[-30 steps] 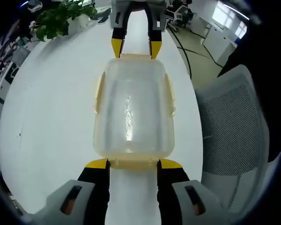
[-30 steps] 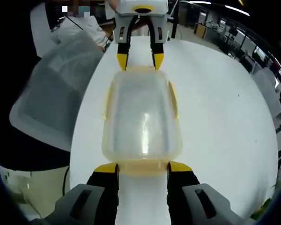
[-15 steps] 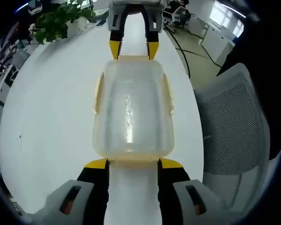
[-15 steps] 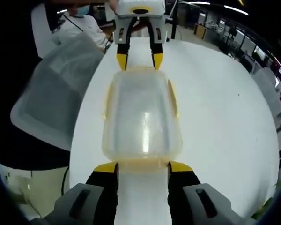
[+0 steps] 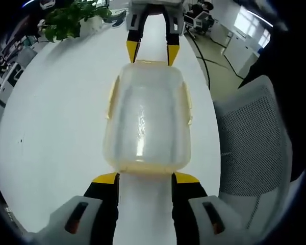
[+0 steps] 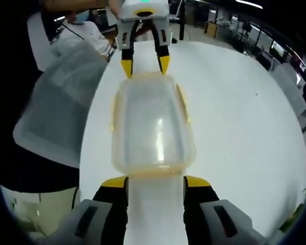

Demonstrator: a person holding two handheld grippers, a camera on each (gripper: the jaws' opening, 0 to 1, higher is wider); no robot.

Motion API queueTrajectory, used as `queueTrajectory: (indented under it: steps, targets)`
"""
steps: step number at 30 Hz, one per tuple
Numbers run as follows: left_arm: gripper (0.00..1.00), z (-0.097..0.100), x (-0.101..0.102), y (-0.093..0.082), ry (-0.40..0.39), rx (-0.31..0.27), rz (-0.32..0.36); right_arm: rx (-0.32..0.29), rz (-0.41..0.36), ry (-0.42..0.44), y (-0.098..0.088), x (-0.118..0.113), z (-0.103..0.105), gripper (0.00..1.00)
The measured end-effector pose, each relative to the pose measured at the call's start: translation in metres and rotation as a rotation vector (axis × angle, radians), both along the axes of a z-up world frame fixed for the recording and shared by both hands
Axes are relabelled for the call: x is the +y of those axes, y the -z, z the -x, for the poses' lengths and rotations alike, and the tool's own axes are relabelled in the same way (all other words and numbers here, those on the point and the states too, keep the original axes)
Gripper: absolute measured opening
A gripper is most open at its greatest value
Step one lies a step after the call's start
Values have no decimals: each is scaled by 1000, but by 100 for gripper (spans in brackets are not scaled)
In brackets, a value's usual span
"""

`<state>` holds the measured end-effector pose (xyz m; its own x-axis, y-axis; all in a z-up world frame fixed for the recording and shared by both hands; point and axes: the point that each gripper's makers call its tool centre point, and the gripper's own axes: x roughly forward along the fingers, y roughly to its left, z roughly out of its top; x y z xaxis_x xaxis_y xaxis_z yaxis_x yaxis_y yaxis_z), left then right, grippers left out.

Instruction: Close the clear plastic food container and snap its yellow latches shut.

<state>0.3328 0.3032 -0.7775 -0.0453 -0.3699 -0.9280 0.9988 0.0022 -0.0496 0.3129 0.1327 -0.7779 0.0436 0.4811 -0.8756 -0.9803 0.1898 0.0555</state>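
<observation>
The clear plastic container (image 5: 147,117) lies on the white table (image 5: 51,127) with its lid on, seen also as the container (image 6: 152,122) from its other end. Pale yellow latches (image 5: 186,104) run along its long sides, and one latch (image 5: 145,167) lines the near end. My left gripper (image 5: 146,178) is open, its yellow tips just short of that end and spread either side of the latch. My right gripper (image 6: 155,181) is open the same way at the opposite end. Each shows across the container: the right gripper (image 5: 150,52) and the left gripper (image 6: 145,66).
A grey mesh office chair (image 5: 252,138) stands beside the table edge, seen also as the chair (image 6: 61,107). A potted plant (image 5: 66,18) sits at the table's far end. A person (image 6: 76,30) is behind the chair. Desks fill the room beyond.
Both views have shifted a little. The container's near end now sits slightly further from each gripper's own tips. The container itself has not moved and both grippers stay open.
</observation>
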Motion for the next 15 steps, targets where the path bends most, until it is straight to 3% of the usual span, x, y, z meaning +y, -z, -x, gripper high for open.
queueTrajectory:
  steps: [5, 12, 15]
  targets:
    - [40, -1, 5, 0, -78, 37, 8, 32, -19, 56, -4, -3, 2, 40]
    - [39, 1, 2, -8, -202, 112, 79, 67, -74, 165, -11, -4, -2, 40]
    - [38, 0, 0, -11, -293, 150, 118, 90, -88, 223, -9, -7, 0, 39]
